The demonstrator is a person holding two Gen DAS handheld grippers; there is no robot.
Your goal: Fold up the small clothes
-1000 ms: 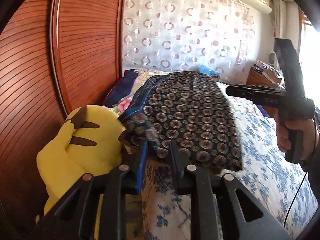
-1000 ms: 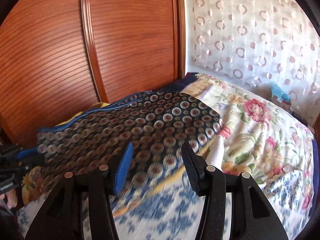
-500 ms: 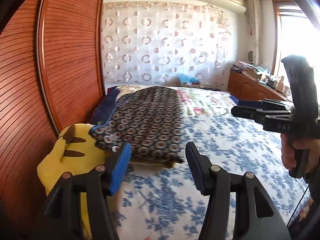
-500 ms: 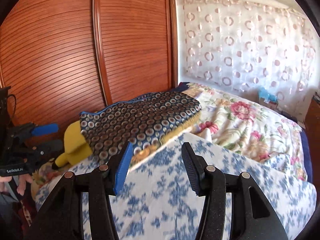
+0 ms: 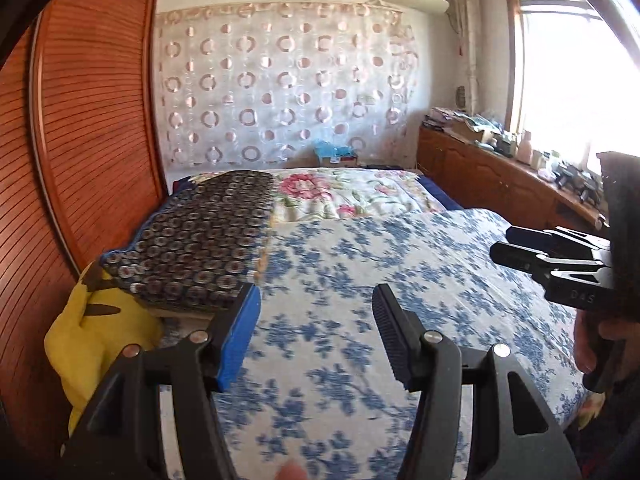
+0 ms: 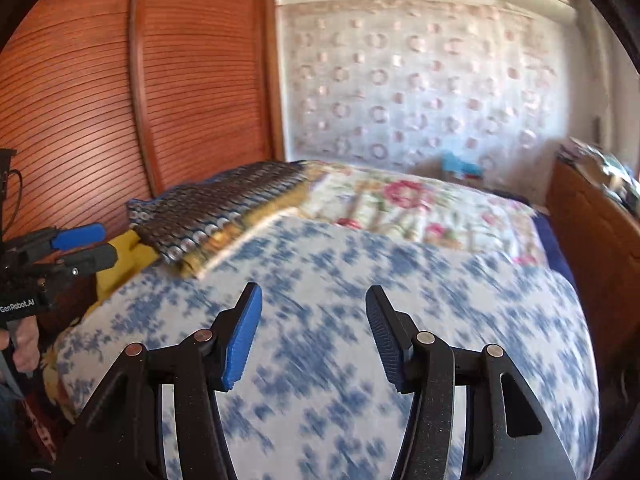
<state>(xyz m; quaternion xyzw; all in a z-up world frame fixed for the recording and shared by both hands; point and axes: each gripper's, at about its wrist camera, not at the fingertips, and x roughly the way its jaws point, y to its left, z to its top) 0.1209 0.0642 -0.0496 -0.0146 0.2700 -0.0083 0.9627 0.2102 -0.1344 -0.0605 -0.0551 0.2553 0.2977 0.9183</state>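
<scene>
The dark garment with the ring pattern (image 5: 200, 240) lies flat and squared off at the wardrobe side of the bed, its near end draped over a yellow plush toy (image 5: 96, 332) and its far end reaching up onto the flowered quilt (image 5: 352, 192). From the way it sits, neat-edged and apparently doubled over, I would judge this piece folded and put aside. No other small clothes show on the blue-flowered bedspread (image 5: 360, 280), so whether more remain to be folded I cannot tell; if there are any, they are outside both views.

Neither tool has hold of anything. The left gripper (image 5: 316, 332) hovers above the bedspread just beside the near corner of the garment, fingers spread wide with only bedding showing between them. It points along the bed toward the curtained wall (image 5: 280, 92). The right gripper (image 6: 314, 332) is likewise spread apart and empty, held above the bedspread further from the wardrobe (image 6: 120, 80), well clear of the garment, and angled the same way up the bed. The right wrist view is smeared with motion blur, which suggests that hand is moving. Each tool shows at the edge of the other's view, gripped upright in a fist, both at about the same height, side by side at the foot of the bed.
</scene>
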